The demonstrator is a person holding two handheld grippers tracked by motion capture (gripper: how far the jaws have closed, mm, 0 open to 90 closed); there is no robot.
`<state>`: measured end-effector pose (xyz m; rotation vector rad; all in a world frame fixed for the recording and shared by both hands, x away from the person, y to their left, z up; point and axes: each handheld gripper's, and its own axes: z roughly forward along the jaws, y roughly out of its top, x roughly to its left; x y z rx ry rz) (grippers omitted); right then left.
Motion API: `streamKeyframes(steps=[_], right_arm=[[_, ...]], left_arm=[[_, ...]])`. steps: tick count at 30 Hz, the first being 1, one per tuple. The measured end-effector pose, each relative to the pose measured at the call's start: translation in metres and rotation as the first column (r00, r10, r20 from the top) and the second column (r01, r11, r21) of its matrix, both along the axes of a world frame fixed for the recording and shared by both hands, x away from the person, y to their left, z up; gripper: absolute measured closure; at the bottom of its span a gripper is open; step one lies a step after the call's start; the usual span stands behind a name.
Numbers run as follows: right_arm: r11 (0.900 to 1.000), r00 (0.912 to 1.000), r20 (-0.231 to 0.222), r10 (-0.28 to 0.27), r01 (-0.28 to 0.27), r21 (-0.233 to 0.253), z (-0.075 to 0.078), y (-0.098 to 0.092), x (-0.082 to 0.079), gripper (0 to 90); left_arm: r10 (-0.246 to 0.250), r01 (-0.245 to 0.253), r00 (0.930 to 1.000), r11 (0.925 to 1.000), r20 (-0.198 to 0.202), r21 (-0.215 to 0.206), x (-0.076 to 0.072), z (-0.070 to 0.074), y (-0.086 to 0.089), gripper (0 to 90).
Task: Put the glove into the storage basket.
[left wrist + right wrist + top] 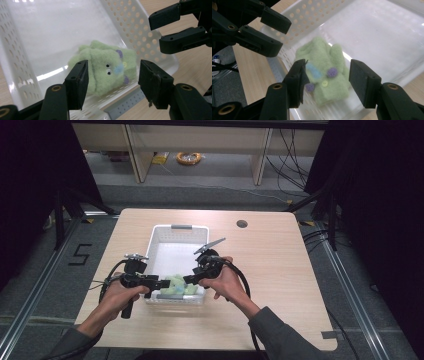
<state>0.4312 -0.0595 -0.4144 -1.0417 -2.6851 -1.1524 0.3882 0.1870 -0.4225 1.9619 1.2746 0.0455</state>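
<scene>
At the left of the high view, the left gripper (162, 283) reaches over the near left rim of the white perforated basket (165, 236), its jaws spread apart with nothing between them. Just right of it, the green plush toy (176, 285) lies on the basket floor against the near wall. Further right, the right gripper (189, 279) hangs above the toy, jaws likewise apart and empty, on the wooden table (280, 270).

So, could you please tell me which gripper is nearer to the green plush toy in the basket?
Hard to separate. The left gripper is open at the toy's left edge, the right gripper open at its right edge, neither gripping.
</scene>
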Motion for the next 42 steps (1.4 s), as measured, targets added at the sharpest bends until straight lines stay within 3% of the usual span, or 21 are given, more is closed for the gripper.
streamKeyframes(steps=[13,15,17,18,20,27,28,30,34,35,38,41,42], right_arm=[[0.999,0.9995,0.032,-0.008,0.006,0.047,0.01,-0.033,-0.011,45.4],[0.997,0.9996,0.023,-0.014,0.013,0.071,0.011,-0.042,-0.015,45.0],[0.997,0.9994,0.031,-0.016,0.014,0.072,0.012,-0.045,-0.015,44.9],[0.996,0.9995,0.014,-0.03,0.029,0.08,0.012,-0.047,-0.018,44.6],[0.996,0.999,0.043,-0.016,0.012,0.088,0.012,-0.056,-0.017,43.8],[0.991,0.9982,0.013,-0.059,0.057,0.117,0.013,-0.073,-0.026,41.2],[0.992,0.9979,0.043,-0.048,0.042,0.116,0.013,-0.077,-0.025,40.5],[0.99,0.9979,0.028,-0.059,0.055,0.127,0.013,-0.082,-0.028,38.2],[0.987,0.9964,0.044,-0.073,0.066,0.146,0.012,-0.092,-0.032,33.8],[0.984,0.9953,0.006,-0.097,0.095,0.152,0.012,-0.093,-0.036,32.5],[0.983,0.9942,0.029,-0.103,0.097,0.157,0.011,-0.101,-0.038,30.6],[0.981,0.9933,0.03,-0.112,0.105,0.163,0.011,-0.104,-0.04,30.5],[0.978,0.9923,0.011,-0.124,0.12,0.17,0.012,-0.107,-0.044,30.1]], left_arm=[[-0.046,0.046,0.9989,0.9987,0.002,-0.02,-0.013,0.005,-0.012,33.8],[-0.031,0.032,0.9994,0.9982,0.012,-0.051,-0.017,0.007,-0.017,33.4],[-0.044,0.045,0.999,0.998,0.011,-0.044,-0.018,0.008,-0.017,33.4],[-0.039,0.04,0.9992,0.998,0.011,-0.049,-0.02,0.007,-0.02,33.3],[-0.069,0.069,0.9975,0.9969,0.015,-0.036,-0.022,0.008,-0.022,33.0],[-0.088,0.09,0.9955,0.994,0.033,-0.061,-0.032,0.009,-0.033,31.2],[-0.085,0.087,0.9956,0.9942,0.038,-0.063,-0.033,0.009,-0.035,31.0],[-0.097,0.1,0.9943,0.9933,0.045,-0.058,-0.035,0.009,-0.038,30.4],[-0.11,0.113,0.9926,0.9917,0.053,-0.061,-0.038,0.007,-0.043,29.1],[-0.107,0.11,0.9927,0.9917,0.056,-0.065,-0.04,0.007,-0.044,28.8],[-0.125,0.13,0.99,0.9887,0.064,-0.074,-0.043,0.008,-0.048,27.7],[-0.136,0.142,0.9879,0.987,0.075,-0.076,-0.046,0.01,-0.05,27.1],[-0.141,0.147,0.987,0.9861,0.077,-0.079,-0.049,0.01,-0.052,26.2]])
